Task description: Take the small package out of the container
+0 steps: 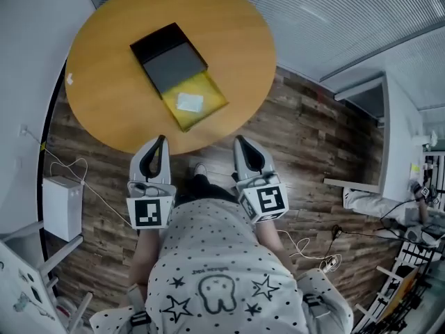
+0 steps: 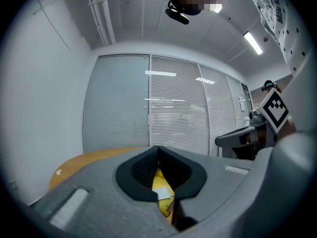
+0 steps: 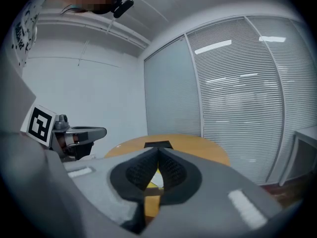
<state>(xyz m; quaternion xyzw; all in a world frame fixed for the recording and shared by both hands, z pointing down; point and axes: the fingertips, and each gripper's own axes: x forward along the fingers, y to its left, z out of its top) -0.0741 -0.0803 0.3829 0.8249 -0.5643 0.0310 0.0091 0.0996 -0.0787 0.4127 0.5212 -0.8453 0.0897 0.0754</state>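
Fingers of the left gripper point(image 1: 162, 139) and the right gripper point(image 1: 238, 140) are seen pressed together, with nothing held between them. Both grippers are held just off the 6 o'clock edge of the round wooden desk point(image 1: 104, 82). The small white package point(image 1: 189, 102) is seen lying inside the yellow container point(image 1: 212, 96), whose 11 o'clock half is covered by a black lid point(image 1: 170, 61).

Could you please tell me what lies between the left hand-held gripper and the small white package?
In the head view, only bare round orange wooden table and the yellow open box's rim separate them.
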